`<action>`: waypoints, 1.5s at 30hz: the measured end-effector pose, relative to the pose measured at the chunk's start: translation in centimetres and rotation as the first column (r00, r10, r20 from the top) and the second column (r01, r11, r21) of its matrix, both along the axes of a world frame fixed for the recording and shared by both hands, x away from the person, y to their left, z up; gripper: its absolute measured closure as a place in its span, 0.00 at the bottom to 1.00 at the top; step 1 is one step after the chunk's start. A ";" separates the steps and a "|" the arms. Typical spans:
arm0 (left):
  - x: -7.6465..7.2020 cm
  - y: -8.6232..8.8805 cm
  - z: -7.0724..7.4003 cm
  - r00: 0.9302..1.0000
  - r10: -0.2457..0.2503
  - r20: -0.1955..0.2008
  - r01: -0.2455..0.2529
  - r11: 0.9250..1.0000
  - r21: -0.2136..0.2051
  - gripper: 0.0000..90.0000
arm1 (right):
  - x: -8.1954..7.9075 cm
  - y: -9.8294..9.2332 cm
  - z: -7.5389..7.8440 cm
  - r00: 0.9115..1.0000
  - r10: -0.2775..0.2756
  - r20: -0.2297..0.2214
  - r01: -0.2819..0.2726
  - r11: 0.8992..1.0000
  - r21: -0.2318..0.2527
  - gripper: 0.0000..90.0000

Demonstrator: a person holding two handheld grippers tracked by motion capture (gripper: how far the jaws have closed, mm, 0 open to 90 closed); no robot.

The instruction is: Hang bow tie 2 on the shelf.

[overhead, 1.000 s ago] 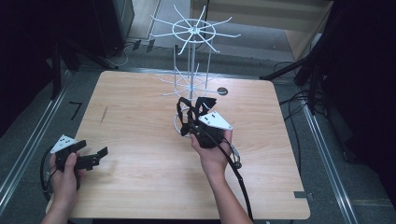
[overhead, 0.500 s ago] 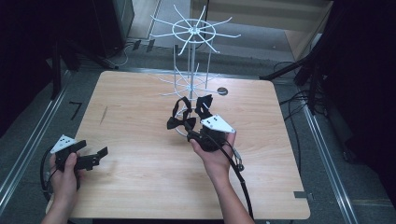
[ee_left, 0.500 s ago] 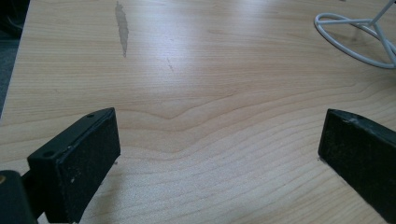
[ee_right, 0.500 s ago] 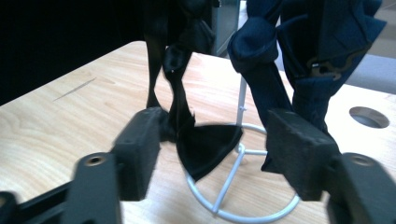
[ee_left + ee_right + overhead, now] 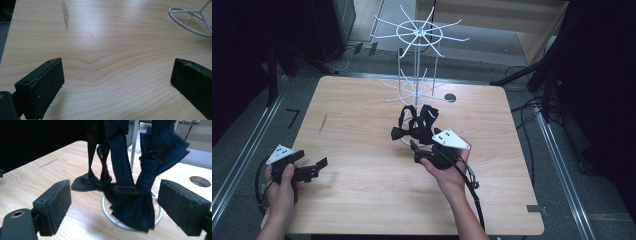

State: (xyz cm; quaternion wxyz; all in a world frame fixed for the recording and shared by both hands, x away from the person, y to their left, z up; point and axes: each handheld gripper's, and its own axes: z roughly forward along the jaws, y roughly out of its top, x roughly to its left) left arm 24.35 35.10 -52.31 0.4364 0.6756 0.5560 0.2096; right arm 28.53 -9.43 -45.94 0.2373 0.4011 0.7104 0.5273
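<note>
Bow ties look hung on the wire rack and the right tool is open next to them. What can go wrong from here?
1. The bow ties sag onto the rack's base ring, between the pads of the right tool, whose jaws have just been opening; pulling back may snag a strap.
2. The wire rack looks light; a snag might tip it.
3. The straps look loosely draped, so they may slip off.

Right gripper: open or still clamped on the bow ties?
Open. The right gripper has just been opening; its jaws stand wide apart, pads clear of the black bow ties hanging on the white wire rack.
</note>
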 end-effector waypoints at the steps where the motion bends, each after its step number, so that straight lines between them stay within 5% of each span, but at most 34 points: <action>1: 0.0 0.0 0.0 1.000 0.000 0.000 0.000 1.000 0.000 0.00 | 0.0 -0.1 0.0 1.000 0.002 0.000 -0.002 1.000 0.004 0.13; 13: 0.0 0.0 0.0 1.000 0.001 0.001 -0.001 1.000 0.000 0.00 | -0.9 -1.8 -0.5 1.000 0.011 -0.005 -0.010 1.000 0.028 0.02; 45: 0.0 0.0 0.0 1.000 0.003 0.003 -0.003 1.000 0.001 0.00 | -2.3 -7.1 -2.3 0.998 -0.043 -0.035 0.044 0.999 0.026 0.01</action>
